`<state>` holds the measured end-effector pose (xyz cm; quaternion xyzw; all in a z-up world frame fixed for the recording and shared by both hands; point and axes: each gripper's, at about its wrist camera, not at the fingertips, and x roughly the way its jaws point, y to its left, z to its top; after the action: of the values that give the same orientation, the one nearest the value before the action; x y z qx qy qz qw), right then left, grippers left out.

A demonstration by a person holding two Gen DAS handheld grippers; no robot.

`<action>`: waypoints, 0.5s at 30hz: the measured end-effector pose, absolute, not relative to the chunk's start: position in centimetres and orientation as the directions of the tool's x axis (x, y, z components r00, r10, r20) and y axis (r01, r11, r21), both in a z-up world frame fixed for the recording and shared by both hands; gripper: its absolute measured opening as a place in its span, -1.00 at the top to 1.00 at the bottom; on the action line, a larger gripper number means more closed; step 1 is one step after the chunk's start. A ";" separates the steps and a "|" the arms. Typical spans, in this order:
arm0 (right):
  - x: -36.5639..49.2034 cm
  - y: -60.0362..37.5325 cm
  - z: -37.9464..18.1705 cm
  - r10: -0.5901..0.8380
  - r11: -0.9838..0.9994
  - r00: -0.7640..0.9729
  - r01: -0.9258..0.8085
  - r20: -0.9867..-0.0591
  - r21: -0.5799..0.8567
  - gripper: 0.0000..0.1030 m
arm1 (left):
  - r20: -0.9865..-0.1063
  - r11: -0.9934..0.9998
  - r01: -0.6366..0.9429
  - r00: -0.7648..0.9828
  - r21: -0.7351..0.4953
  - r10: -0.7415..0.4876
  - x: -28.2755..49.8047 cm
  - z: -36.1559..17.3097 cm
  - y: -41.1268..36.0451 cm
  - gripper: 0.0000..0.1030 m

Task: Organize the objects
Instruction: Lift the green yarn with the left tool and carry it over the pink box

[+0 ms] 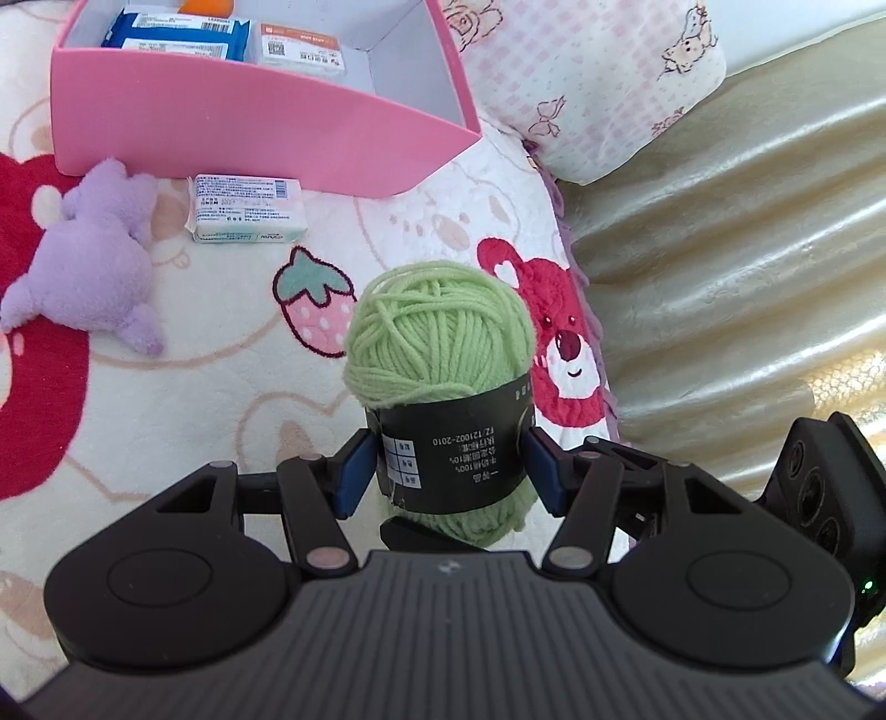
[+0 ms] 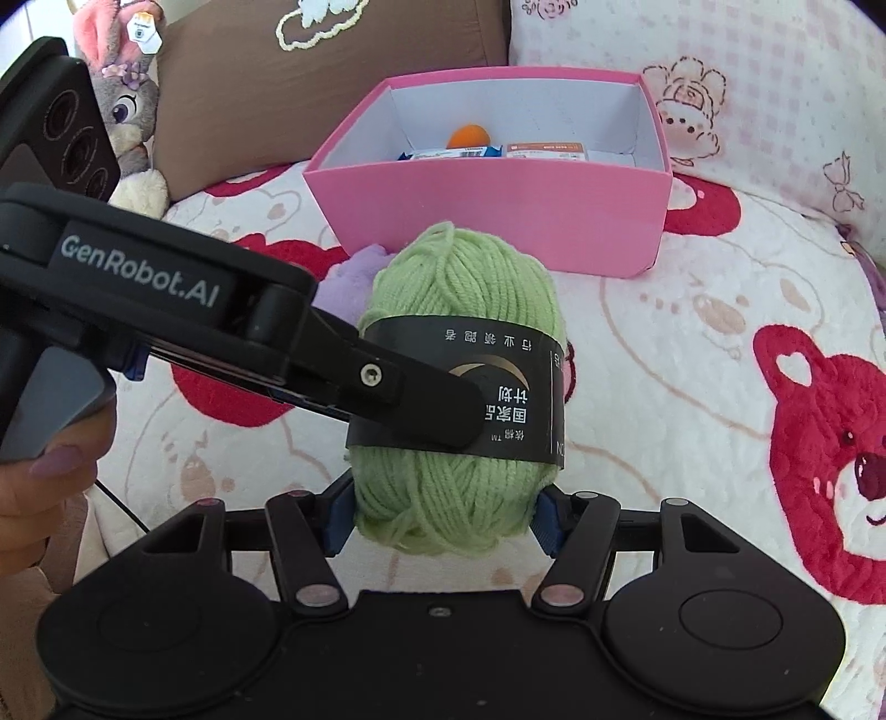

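both grippers are on the same thing. left gripper [image 1: 449,471] grips the green yarn ball [image 1: 440,354] at the bottom centre of the left wrist view, its blue pads pressed against the black paper band on either side. right gripper [image 2: 443,518] sits at the bottom centre of its own view with the lower end of the yarn between its blue pads — they look to be touching the wool, though how firmly i cannot tell. so the yarn is held up off the blanket [image 1: 232,376], carried between two tools.

going left to right in the left wrist view: a purple plush toy [image 1: 91,255] lies at the left edge, loose on the blanket. just right of it a white tissue pack [image 1: 246,209] lies close against the front wall of the pink box [image 1: 266,133], outside it. the box fills the upper left, and inside it i see blue packs [image 1: 177,33], a white-and-orange pack [image 1: 302,47] and a bit of something orange [image 1: 207,5] at the very top edge. a pink checked pillow [image 1: 598,83] is at the upper right.

my reading — the job is partly done. several items are already in the box; the yarn is in hand and not yet in, and the plush toy and the tissue pack are left outside, if they belong there too.
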<state>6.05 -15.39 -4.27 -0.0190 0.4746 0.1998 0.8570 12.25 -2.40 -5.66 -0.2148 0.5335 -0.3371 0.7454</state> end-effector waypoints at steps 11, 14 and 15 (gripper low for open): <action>5.0 -14.1 -2.1 0.323 0.918 0.473 -0.367 -0.820 0.150 -0.33 | -0.668 0.699 0.291 0.215 -0.653 -0.713 10.7 -3.2 -1.8 -0.11; 4.4 -13.7 -1.4 0.328 0.916 0.481 -0.373 -0.813 0.149 -0.33 | -0.672 0.707 0.287 0.226 -0.646 -0.705 10.3 -2.2 -1.2 -0.12; 4.1 -13.5 -1.1 0.331 0.915 0.483 -0.375 -0.811 0.149 -0.35 | -0.671 0.709 0.287 0.233 -0.644 -0.704 10.0 -1.8 -1.1 -0.12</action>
<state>4.14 -13.51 -1.10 -0.0240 0.4651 0.2050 0.8609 9.96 -1.05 -1.79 -0.1980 0.5265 -0.3262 0.7598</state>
